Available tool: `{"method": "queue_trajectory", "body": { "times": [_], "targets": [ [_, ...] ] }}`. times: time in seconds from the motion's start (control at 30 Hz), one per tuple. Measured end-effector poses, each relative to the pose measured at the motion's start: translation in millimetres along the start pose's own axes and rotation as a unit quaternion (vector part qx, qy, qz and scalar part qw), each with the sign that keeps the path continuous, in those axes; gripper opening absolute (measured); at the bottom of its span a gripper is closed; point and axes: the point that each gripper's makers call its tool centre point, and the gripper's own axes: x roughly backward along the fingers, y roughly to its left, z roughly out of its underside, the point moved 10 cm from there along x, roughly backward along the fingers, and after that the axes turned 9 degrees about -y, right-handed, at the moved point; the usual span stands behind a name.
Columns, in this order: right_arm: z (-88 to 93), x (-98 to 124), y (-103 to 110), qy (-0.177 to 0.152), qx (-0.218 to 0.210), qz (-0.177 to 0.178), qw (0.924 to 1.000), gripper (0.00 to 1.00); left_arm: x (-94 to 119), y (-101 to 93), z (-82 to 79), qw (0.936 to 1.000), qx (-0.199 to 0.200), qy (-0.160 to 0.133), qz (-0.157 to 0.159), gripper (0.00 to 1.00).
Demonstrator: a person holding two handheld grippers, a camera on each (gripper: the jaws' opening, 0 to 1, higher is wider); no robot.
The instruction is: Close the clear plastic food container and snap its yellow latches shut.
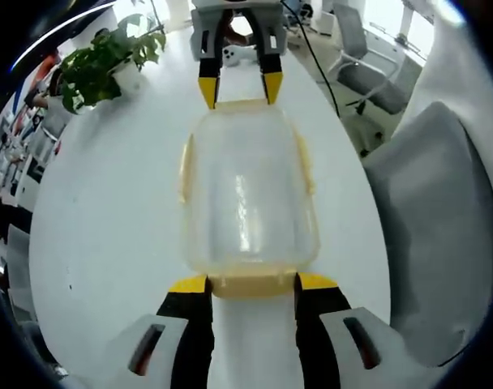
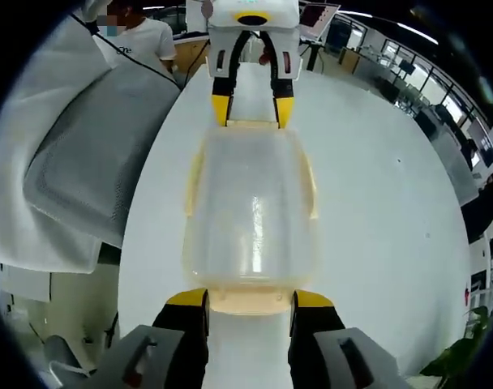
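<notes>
We see the container [image 1: 248, 198] lying lidded on the white counter [image 1: 109, 211], between our grippers. The left gripper [image 1: 253, 283] and right gripper [image 2: 249, 298] face each other, jaws spread beside the end latches [image 1: 250, 284], gripping nothing.

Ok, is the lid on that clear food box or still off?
On. The lid sits flat over the clear box, covering its top. The left claw and right claw flank the yellow end latches; cannot tell if they are snapped.
</notes>
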Motion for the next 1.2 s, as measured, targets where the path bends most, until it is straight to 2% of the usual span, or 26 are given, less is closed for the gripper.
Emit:
{"method": "queue_trajectory", "body": {
  "times": [0.77, 0.93, 1.2],
  "targets": [
    [1.4, -9, 3, -0.001, -0.004, -0.009, 1.0, 0.36, -4, -0.7, 6.3, 1.0, 0.003, 0.003, 0.009, 0.36],
    [3.7, -9, 2, -0.011, -0.021, -0.007, 0.9997, 0.36, -4, -0.4, 7.0, 1.0, 0.003, 0.004, 0.008, 0.37],
    [3.8, -11, 2, -0.012, -0.018, -0.008, 0.9997, 0.36, -4, -1.5, 7.2, 0.9999, 0.001, 0.008, 0.008, 0.37]
  ]
}}
